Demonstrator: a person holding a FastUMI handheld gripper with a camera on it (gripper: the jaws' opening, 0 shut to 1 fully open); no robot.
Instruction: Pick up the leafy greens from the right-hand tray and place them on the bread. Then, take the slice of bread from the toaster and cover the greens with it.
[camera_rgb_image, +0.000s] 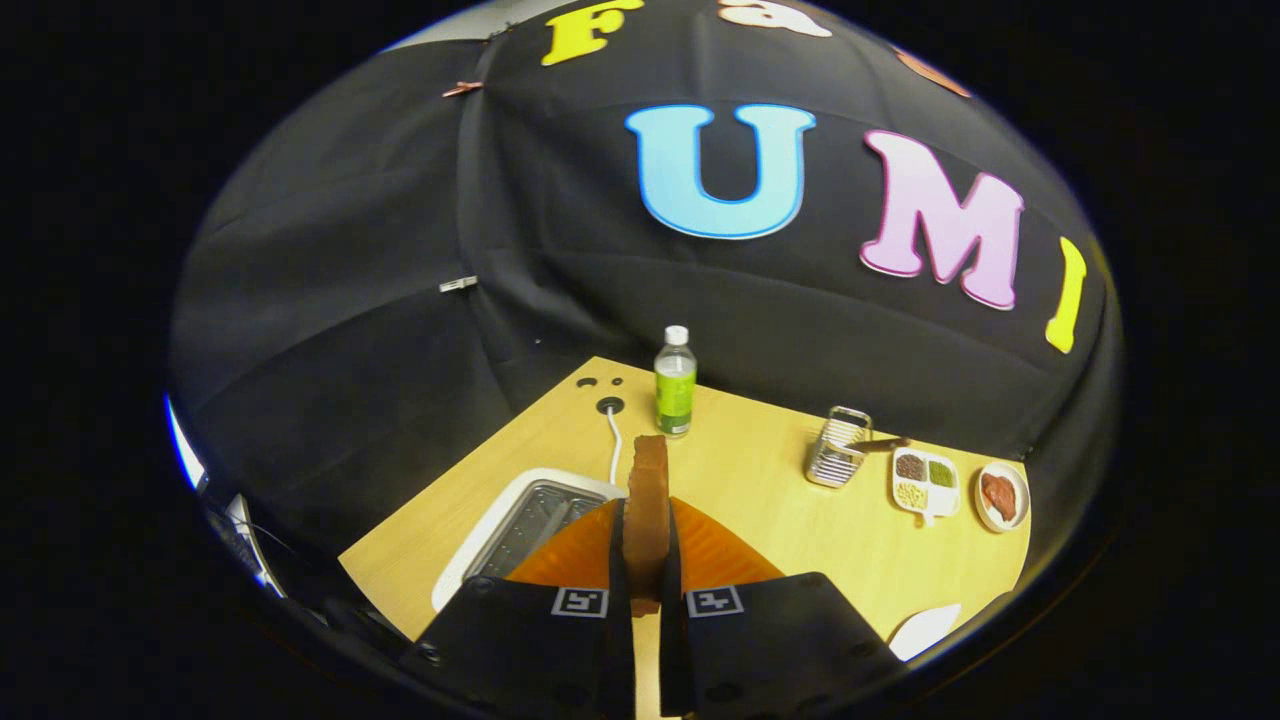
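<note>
My gripper (646, 560) is shut on a brown slice of bread (649, 500), which stands on edge between the two fingers and sticks up ahead of them. The slice hangs above the white toaster (520, 525), whose metal slots lie just left of the fingers. The wooden table (760, 500) spreads out below and beyond the bread.
A green-labelled bottle (675, 382) stands beyond the bread near the table's back edge. A white cable (614, 440) runs from the toaster to a table port. To the right sit a metal rack (838, 460), a divided dish (925, 482), a small plate with something red (1001, 496) and a white plate's edge (925, 630).
</note>
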